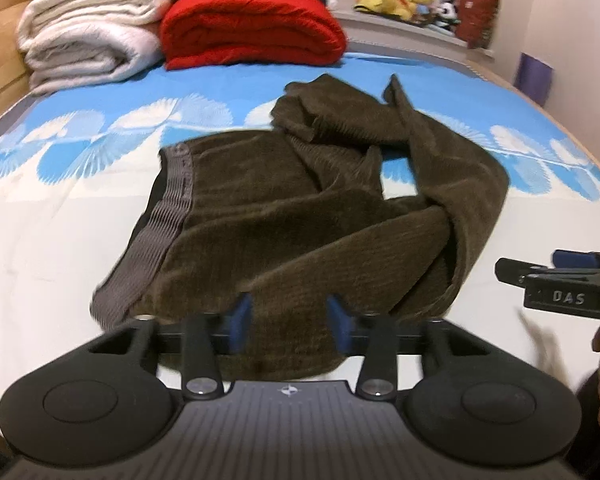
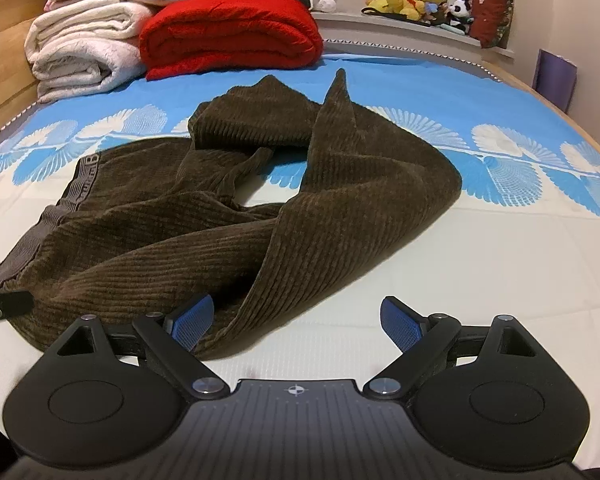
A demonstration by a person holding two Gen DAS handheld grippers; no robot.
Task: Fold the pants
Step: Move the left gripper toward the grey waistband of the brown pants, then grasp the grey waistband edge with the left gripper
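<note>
Surface: bed (image 2: 500, 264), blue-and-white sheet; windowsill (image 2: 400, 26) behind.
Count: one pair of brown pants (image 2: 172, 224) (crumpled mid-bed); one red blanket (image 2: 232, 32); several pale folded blankets (image 2: 80, 52).
Left gripper (image 1: 290, 322): partly closed, fabric between pads, grip uncertain.
Right gripper (image 2: 296, 322): spread wide, empty, beside pants edge.

Both wrist cams sit low and close at the near bed edge, angled down, facing the headboard end. Left cam sits left. Shared: crumpled brown corduroy pants (image 1: 284, 208) (image 2: 204, 216), folded red fleece blanket (image 1: 252, 28) (image 2: 232, 32).
</note>
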